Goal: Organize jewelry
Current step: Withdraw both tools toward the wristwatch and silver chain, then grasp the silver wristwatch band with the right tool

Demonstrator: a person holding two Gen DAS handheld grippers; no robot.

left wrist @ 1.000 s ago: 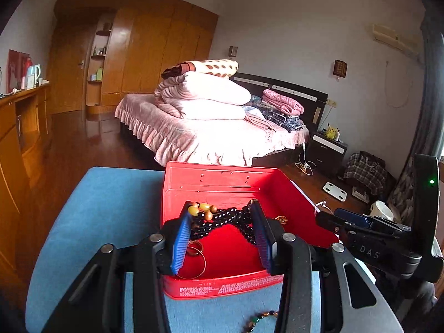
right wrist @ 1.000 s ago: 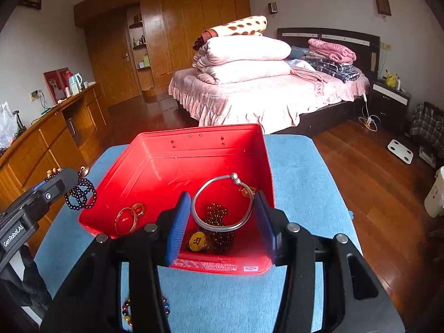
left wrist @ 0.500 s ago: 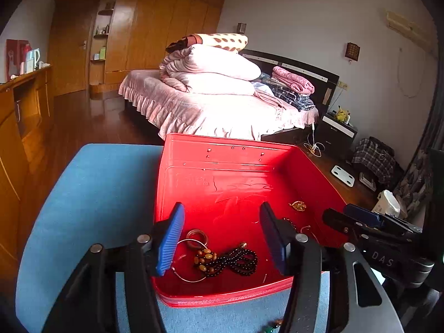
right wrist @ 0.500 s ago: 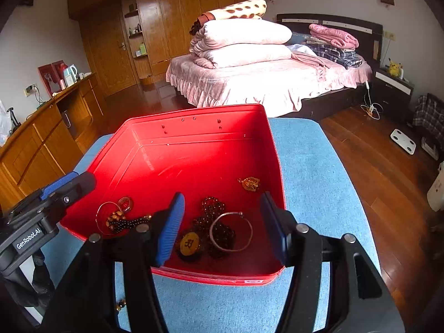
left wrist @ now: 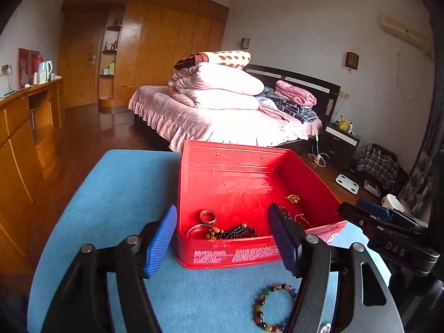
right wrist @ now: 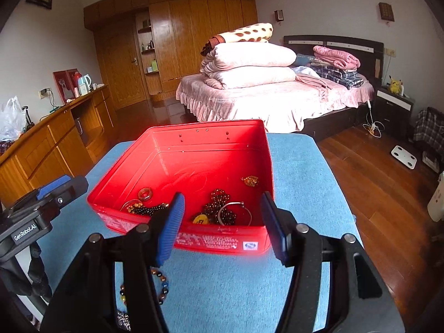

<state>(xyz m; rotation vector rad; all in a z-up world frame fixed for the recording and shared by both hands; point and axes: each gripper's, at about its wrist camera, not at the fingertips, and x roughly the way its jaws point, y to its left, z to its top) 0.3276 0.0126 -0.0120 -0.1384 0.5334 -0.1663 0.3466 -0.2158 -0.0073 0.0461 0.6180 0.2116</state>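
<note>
**Both claws empty in front of the red tin**

Nearest the left wrist camera, the left claw [left wrist: 222, 238] has its jaws opening, nothing between the blue pads [left wrist: 161, 245]. At 5 o'clock from it, on the blue bench [left wrist: 111, 194], lies a multicoloured bead bracelet [left wrist: 270, 308], partly hidden behind the right-hand finger. In the right wrist view the right claw [right wrist: 222, 224] stands moderately wide and holds nothing; the same bracelet shows at its 7 o'clock.

Just beyond both claws sits the open red tin [left wrist: 230, 256], resting on the bench. Along its near wall lie a black bead string with amber beads [left wrist: 233, 233] and a thin silver hoop [left wrist: 194, 229], which it overlaps. At 11 o'clock of these sits a small ring [left wrist: 208, 216]. Toward the tin's 4 o'clock corner in the right wrist view are a dark red bead cluster [right wrist: 219, 205], a silver bangle [right wrist: 236, 212] lying on it, and a yellow disc [right wrist: 201, 219]. A gold charm [right wrist: 249, 181] lies apart at 2 o'clock.

Far behind, at 12 o'clock, a bed [right wrist: 263, 97] carries stacked pink quilts.
</note>
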